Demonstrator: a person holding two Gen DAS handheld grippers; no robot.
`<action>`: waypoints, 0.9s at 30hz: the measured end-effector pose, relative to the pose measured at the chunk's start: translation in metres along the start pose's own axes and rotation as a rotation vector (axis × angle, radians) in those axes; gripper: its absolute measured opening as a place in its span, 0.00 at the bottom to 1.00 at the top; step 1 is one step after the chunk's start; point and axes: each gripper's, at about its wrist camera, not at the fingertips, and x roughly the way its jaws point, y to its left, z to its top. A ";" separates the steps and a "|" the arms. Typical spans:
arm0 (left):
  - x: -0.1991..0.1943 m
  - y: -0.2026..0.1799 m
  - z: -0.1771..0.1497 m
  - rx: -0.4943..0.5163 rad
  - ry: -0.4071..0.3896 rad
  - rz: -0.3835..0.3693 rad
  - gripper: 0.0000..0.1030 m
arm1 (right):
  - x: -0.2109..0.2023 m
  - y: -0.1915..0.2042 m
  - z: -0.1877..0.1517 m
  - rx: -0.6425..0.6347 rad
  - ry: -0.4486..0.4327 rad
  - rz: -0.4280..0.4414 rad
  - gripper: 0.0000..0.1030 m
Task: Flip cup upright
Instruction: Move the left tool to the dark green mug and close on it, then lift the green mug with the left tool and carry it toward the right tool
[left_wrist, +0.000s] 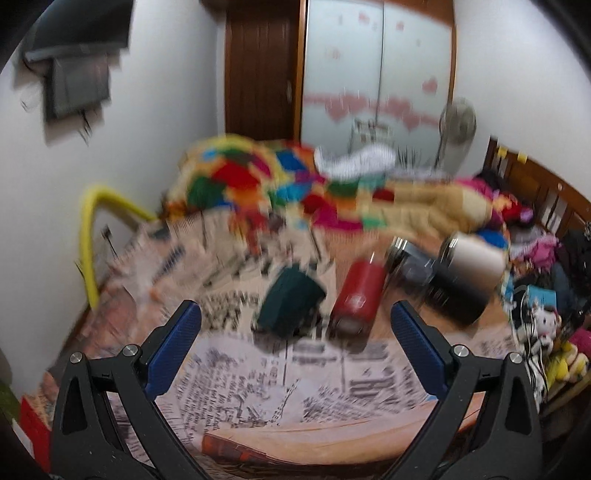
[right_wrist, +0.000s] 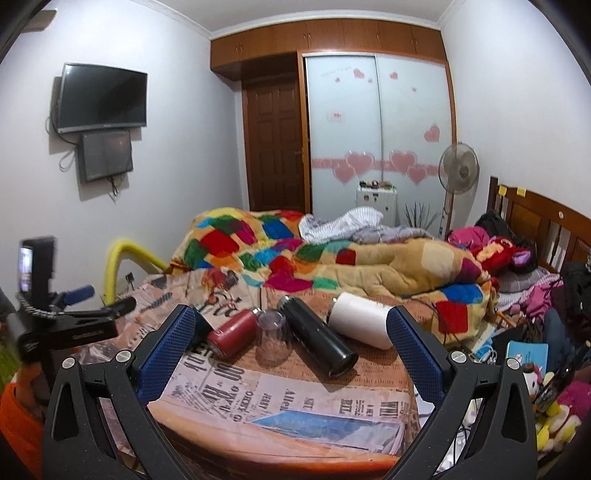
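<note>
Right wrist view: on the newspaper-print bedcover (right_wrist: 280, 391), from left to right, lie a red bottle (right_wrist: 229, 331), a clear cup (right_wrist: 272, 334) standing mouth down, a black flask (right_wrist: 317, 341) and a white tumbler (right_wrist: 360, 323). The right gripper (right_wrist: 290, 326) is spread wide and holds nothing. Left wrist view, blurred: the left gripper (left_wrist: 295, 321) is also wide and empty, near a dark green cup (left_wrist: 290, 301) beside the red bottle (left_wrist: 356, 295).
</note>
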 end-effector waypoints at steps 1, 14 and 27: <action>0.015 0.004 -0.002 0.003 0.034 -0.013 1.00 | 0.005 -0.001 -0.002 0.001 0.012 -0.004 1.00; 0.168 0.027 -0.018 0.072 0.307 -0.141 0.78 | 0.062 -0.007 -0.020 0.000 0.158 -0.046 1.00; 0.189 0.020 -0.014 0.097 0.253 -0.184 0.66 | 0.085 -0.006 -0.024 -0.012 0.209 -0.066 1.00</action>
